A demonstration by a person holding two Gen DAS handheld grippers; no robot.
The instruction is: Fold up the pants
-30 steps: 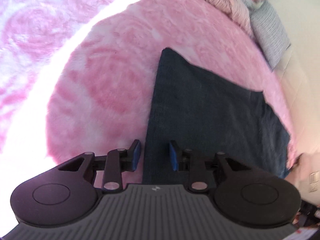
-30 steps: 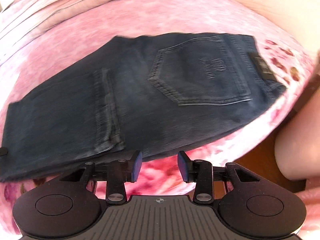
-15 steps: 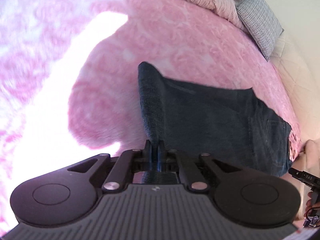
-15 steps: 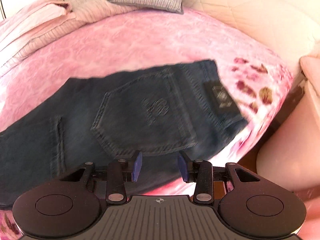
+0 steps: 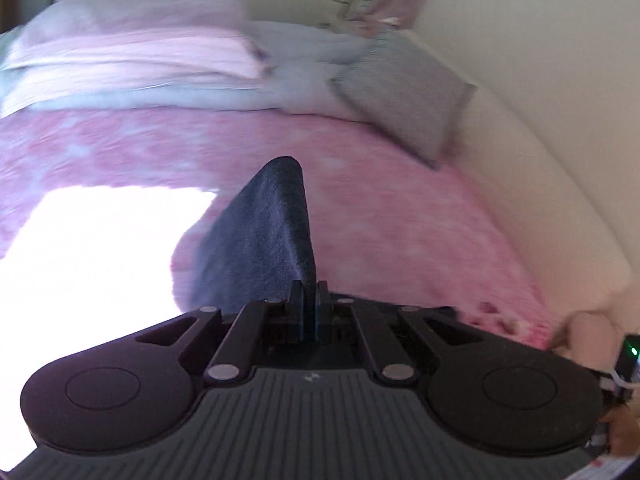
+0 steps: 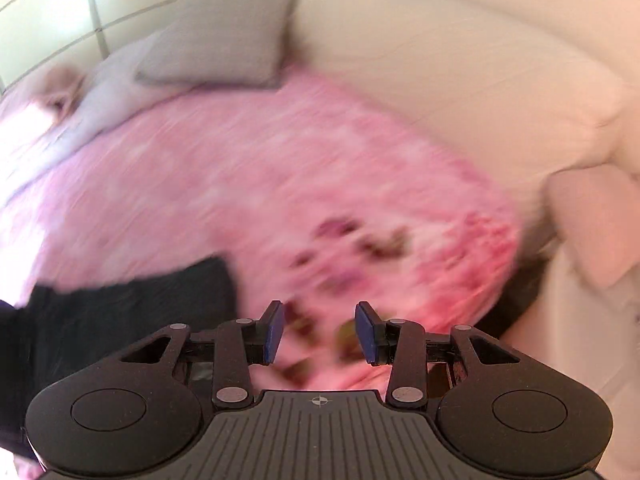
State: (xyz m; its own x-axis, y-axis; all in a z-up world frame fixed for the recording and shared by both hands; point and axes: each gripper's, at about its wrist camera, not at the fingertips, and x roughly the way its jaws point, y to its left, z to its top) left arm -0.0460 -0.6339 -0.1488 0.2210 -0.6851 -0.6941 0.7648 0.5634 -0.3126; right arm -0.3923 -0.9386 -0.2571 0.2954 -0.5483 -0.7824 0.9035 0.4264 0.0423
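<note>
Denim is pinched in the left gripper (image 5: pixel 308 308), a jeans (image 5: pixel 272 240) corner raised over the pink bedspread (image 5: pixel 400 220); carry it across, keeping edges aligned. Only the right wrist view shows the right gripper (image 6: pixel 320 332), pads apart and empty, with the remaining jeans lying lower left.

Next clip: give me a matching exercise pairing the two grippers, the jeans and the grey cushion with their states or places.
Things:
1. left gripper
2. right gripper
3. dark blue denim jeans
4. grey square cushion

States:
A. jaws apart, nothing between them
B. lies at the far edge of the pink patterned bedspread
C. jaws shut on fabric
D. pinched and lifted into a peak

Pairs: 1-C, 2-A, 3-D, 4-B
</note>
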